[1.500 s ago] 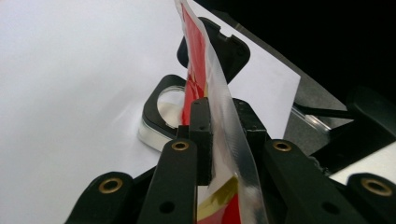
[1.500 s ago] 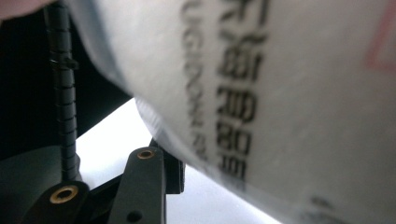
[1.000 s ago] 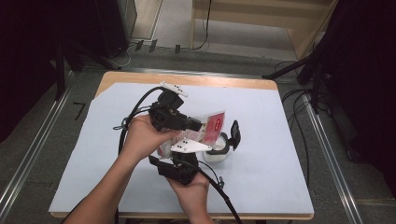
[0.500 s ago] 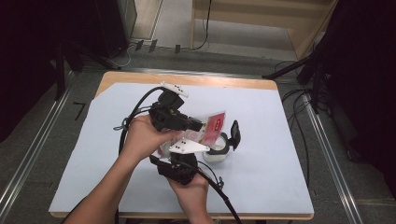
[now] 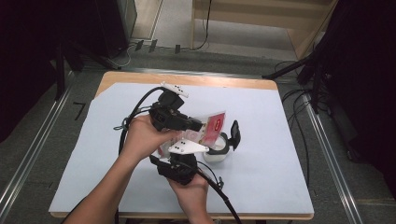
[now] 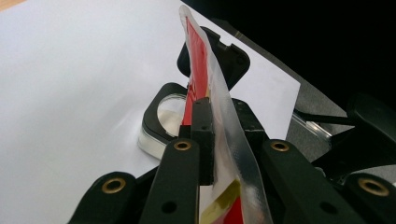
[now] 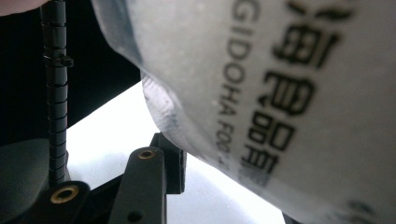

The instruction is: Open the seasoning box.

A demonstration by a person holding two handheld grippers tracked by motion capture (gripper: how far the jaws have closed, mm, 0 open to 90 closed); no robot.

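Note:
My left gripper (image 5: 198, 126) is shut on a red and clear pouch (image 5: 212, 128), held on edge above a small white jar (image 5: 215, 156). In the left gripper view both pads pinch the pouch (image 6: 205, 74), and beyond it stands the jar (image 6: 161, 121) with its black collar and its flip lid (image 6: 229, 60) open. My right gripper comes in from below beside the jar, its grey plate (image 5: 187, 147) on top. The pouch's printed clear film (image 7: 280, 93) hangs close to the right gripper view's camera. One black jaw with its pad (image 7: 173, 163) shows below it. The other jaw is hidden.
A white sheet (image 5: 280, 177) covers the wooden table (image 5: 196, 80). Black cables (image 5: 135, 109) loop from the left gripper across the sheet's left part, and another cable (image 5: 224, 198) trails toward the front edge. Metal rails run along both sides of the table.

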